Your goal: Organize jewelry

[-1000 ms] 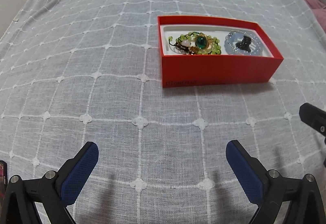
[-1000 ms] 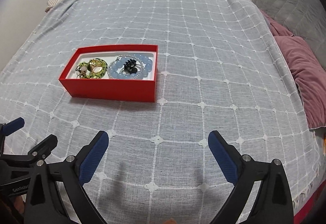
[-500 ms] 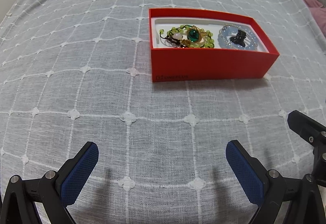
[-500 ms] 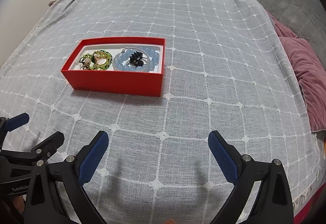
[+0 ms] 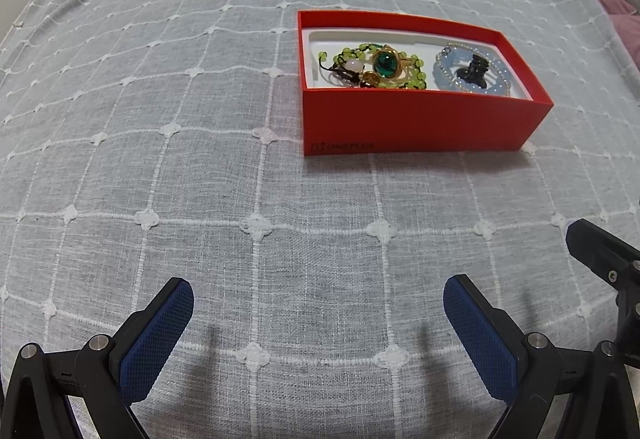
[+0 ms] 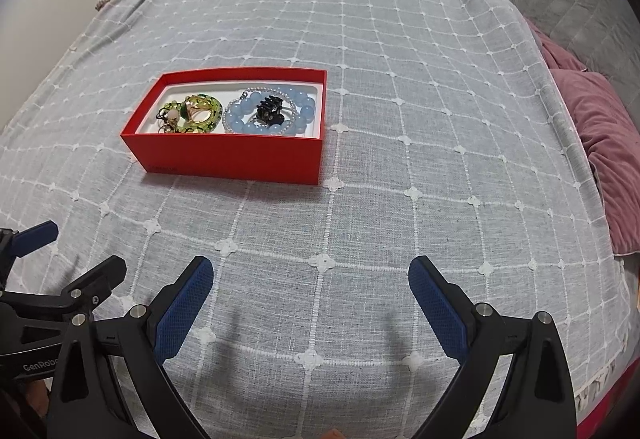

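Near wall of red box (image 5: 416, 119) hiding the lower edges of the jewelry. Rigid rectangular cardboard, white-lined, on woven grid bedspread (image 6: 400, 119), long axis left to right. Inside: green bead tangle (image 5: 372, 67) left, blue bead bracelet (image 6: 272, 111) right. Left gripper (image 5: 318, 309) and right gripper (image 6: 310, 293) both spread wide, empty, well short of the box.

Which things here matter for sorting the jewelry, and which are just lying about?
For the job: red box, green bead bracelet, blue bead bracelet, black hair clip, left gripper, right gripper.
Lying about: grey bedspread, pink blanket, grey pillow.
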`<act>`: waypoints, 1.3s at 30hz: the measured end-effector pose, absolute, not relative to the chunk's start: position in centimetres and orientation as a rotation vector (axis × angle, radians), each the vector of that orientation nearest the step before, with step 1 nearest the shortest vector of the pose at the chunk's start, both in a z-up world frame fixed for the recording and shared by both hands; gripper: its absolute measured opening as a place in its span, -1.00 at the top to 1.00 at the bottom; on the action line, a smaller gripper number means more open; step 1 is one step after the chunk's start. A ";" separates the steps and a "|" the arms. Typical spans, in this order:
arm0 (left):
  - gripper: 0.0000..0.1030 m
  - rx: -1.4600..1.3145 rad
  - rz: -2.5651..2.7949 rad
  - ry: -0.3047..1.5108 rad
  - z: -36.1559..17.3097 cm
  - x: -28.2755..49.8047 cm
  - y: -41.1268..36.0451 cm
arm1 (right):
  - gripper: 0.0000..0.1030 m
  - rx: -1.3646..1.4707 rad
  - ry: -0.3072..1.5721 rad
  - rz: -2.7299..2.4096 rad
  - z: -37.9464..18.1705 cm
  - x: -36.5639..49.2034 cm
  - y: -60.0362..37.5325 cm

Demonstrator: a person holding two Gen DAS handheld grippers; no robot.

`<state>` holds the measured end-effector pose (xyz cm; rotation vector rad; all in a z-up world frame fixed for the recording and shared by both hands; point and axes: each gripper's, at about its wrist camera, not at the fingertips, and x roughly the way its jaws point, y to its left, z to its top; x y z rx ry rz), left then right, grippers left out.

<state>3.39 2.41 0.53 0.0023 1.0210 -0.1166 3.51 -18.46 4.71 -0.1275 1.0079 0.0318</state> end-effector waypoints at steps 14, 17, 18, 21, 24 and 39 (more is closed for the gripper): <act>-0.99 0.000 -0.125 1.035 0.3 3.4 2.5 | -0.93 -0.113 1.019 0.037 4.5 3.6 -18.5; -0.99 0.001 -0.124 1.036 0.3 3.4 2.5 | -0.93 -0.114 1.019 0.036 4.5 3.6 -18.5; -0.99 0.001 -0.124 1.037 0.2 3.4 2.5 | -0.93 -0.114 1.020 0.036 4.5 3.6 -18.5; -0.99 0.001 -0.124 1.039 0.1 3.4 2.5 | -0.93 -0.113 1.022 0.037 4.4 3.6 -18.4; -0.99 0.002 -0.124 1.039 0.1 3.4 2.5 | -0.93 -0.113 1.022 0.037 4.4 3.6 -18.4; -0.99 0.006 -0.105 1.042 -0.1 3.4 2.9 | -0.93 -0.114 1.026 0.036 4.3 3.5 -18.5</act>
